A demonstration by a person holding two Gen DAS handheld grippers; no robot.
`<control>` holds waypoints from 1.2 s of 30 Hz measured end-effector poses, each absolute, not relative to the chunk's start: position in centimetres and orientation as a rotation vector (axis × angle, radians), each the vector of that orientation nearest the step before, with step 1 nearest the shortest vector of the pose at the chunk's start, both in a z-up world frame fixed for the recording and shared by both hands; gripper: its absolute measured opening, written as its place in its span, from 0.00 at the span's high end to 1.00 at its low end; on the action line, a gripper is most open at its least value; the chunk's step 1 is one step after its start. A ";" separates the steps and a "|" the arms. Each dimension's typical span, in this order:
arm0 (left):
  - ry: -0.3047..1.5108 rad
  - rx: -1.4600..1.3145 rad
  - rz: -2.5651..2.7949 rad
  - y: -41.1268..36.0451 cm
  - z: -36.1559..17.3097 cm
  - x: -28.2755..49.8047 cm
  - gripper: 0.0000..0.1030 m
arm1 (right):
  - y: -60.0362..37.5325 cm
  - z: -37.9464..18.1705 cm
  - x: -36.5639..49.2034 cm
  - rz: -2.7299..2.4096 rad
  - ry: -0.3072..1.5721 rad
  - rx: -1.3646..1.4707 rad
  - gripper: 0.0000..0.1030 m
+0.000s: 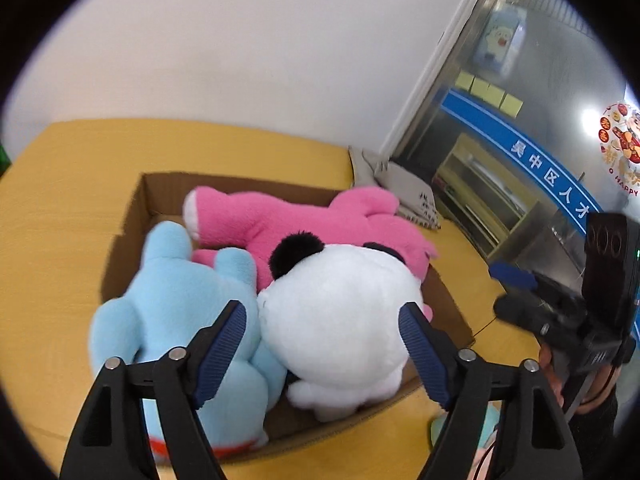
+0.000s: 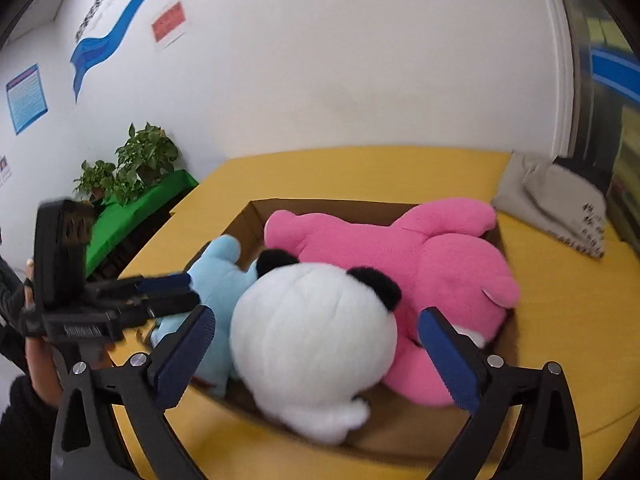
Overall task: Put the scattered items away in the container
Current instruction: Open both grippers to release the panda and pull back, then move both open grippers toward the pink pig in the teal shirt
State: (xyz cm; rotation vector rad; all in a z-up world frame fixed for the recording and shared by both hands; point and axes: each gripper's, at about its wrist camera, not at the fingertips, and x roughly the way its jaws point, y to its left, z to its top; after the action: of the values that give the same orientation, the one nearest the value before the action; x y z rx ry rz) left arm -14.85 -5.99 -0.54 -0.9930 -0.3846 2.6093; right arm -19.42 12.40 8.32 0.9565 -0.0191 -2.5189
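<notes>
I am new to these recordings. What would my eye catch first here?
Three plush toys crowd a cardboard box on the yellow table: a white panda at the front, a pink toy behind it, a light blue toy beside it. Both open grippers hover over them.

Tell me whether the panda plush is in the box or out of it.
In. The panda plush lies inside the cardboard box, beside the blue plush and pink plush; neither gripper holds it.

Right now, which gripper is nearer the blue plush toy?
Left. The left gripper hangs just above the blue plush toy, one finger over it. The right gripper is off past the cardboard box's right side, with the panda plush between.
</notes>
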 end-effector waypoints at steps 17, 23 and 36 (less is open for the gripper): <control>-0.290 -1.000 2.796 -3.9 -1.0 -3.8 0.23 | 8.2 3.7 -8.7 -2.664 0.113 1.108 0.00; -0.323 -0.996 2.792 -3.9 -1.4 -3.1 0.23 | 8.6 3.9 -8.1 -2.687 0.121 1.104 0.00; -0.313 -1.001 2.776 -3.3 -1.7 -3.3 0.23 | 8.6 3.8 -8.0 -2.695 0.154 1.103 0.00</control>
State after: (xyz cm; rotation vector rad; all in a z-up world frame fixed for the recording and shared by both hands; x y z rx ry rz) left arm -3.29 -3.28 -1.72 -1.0013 -0.3130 2.7761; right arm -7.97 8.56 3.76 1.1032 0.1542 -2.6952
